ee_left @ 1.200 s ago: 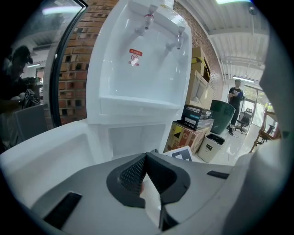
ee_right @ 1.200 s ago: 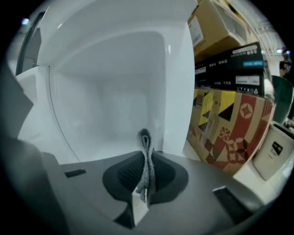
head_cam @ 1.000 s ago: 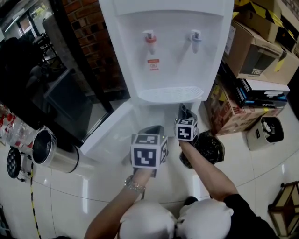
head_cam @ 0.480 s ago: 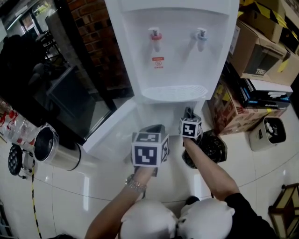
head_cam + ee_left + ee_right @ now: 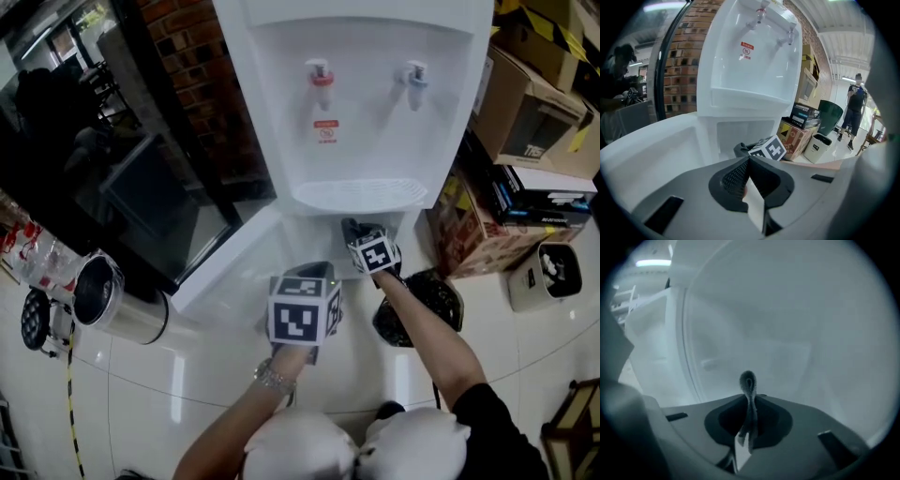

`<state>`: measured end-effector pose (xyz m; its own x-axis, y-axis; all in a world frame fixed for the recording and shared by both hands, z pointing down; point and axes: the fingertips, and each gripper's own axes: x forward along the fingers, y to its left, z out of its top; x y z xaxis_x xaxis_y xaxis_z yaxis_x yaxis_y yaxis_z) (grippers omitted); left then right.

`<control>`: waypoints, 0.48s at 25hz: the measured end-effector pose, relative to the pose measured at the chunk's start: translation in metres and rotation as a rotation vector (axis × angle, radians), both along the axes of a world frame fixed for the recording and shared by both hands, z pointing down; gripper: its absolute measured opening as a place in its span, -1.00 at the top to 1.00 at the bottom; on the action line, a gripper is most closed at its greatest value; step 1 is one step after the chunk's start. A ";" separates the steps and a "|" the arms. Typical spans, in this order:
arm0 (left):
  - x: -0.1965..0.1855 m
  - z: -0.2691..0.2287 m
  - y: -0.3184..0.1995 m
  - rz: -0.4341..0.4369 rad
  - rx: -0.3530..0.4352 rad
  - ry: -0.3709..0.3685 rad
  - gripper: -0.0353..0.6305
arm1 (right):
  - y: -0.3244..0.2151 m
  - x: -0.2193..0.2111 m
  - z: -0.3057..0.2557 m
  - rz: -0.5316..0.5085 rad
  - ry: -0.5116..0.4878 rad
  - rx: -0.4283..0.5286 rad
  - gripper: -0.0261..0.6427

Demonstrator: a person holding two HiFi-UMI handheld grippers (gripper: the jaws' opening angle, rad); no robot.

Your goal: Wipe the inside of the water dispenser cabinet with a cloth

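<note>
The white water dispenser [image 5: 356,94] stands ahead with its lower cabinet [image 5: 309,234] open and the white door [image 5: 230,272] swung out to the left. My right gripper [image 5: 356,232] reaches into the cabinet mouth, shut on a dark grey cloth [image 5: 349,225]. In the right gripper view a small loop of the cloth [image 5: 748,379] sticks up from the shut jaws [image 5: 749,397] before the pale inner wall [image 5: 787,333]. My left gripper [image 5: 309,266] hovers in front of the cabinet, shut with nothing seen in it [image 5: 749,159]; it faces the cloth [image 5: 740,149] and the opening [image 5: 740,131].
Cardboard boxes [image 5: 539,103] are stacked to the dispenser's right, with a black-lined bin [image 5: 422,300] and a small white bin [image 5: 553,272] on the floor. A steel cylinder [image 5: 117,300] lies at the left by a dark glass door [image 5: 141,187]. A person [image 5: 857,101] stands far off.
My right gripper has moved forward with the cloth, deeper into the cabinet mouth. The left gripper has stayed about where it was.
</note>
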<state>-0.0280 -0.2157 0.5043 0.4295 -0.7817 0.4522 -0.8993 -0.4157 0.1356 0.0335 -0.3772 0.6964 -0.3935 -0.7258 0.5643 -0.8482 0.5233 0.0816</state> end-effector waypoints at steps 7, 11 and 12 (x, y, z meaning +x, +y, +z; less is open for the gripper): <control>-0.017 0.012 -0.003 -0.037 -0.024 -0.003 0.89 | -0.034 0.003 0.015 -0.056 0.077 0.014 0.86; -0.021 0.014 -0.005 -0.048 -0.027 0.002 0.89 | -0.020 -0.009 0.045 -0.148 0.077 -0.079 0.86; -0.020 0.013 -0.005 -0.047 -0.027 0.002 0.89 | -0.013 -0.014 0.052 -0.179 0.076 -0.108 0.86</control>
